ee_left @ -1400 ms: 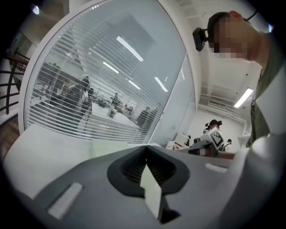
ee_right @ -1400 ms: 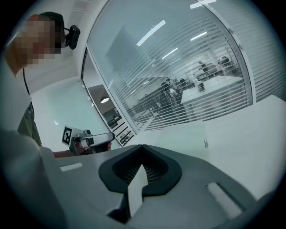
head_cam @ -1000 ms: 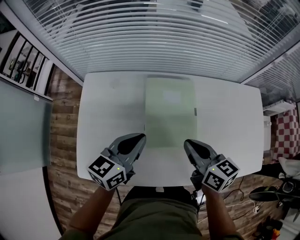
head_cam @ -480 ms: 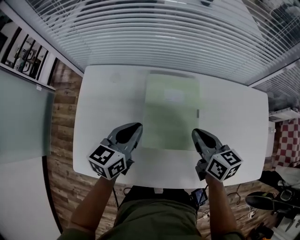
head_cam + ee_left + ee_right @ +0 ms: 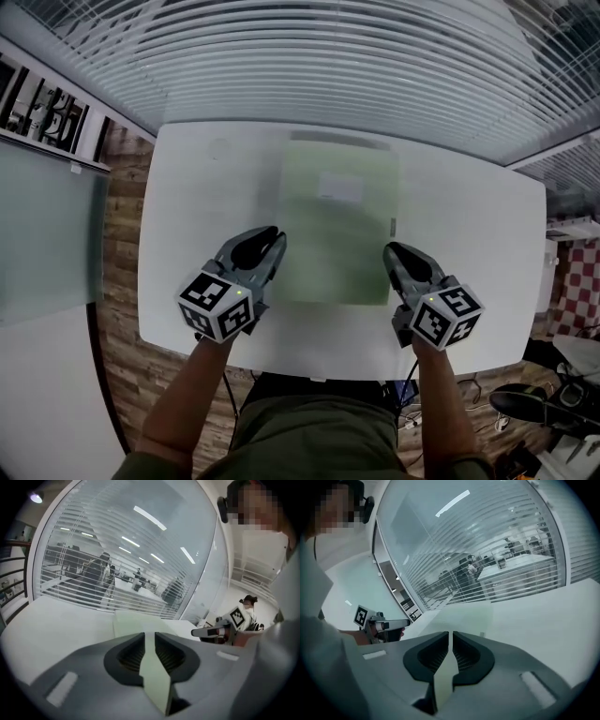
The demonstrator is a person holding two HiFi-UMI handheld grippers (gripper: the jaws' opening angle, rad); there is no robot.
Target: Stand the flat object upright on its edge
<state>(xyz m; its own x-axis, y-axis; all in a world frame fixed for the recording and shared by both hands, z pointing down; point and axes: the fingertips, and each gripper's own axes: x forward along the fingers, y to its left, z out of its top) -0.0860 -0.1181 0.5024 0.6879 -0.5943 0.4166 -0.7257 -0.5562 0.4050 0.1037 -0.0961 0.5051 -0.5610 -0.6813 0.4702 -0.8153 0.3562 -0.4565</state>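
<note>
Now, on the white bench (image 5: 187,187), the pale green flat object (image 5: 337,234) lies flat at its middle. You have brought both hands down and in, so the left claw (image 5: 272,234) and right claw (image 5: 392,251), both clenched and empty, flank its near corners; tipping it up has not begun.

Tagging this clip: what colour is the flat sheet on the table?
The sheet is pale green with a small white label; clearest in the head view.

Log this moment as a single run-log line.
green board: flat on white table, not yet upright | left tongs: shut, empty, by board's left edge | right tongs: shut, empty, by right edge
</note>
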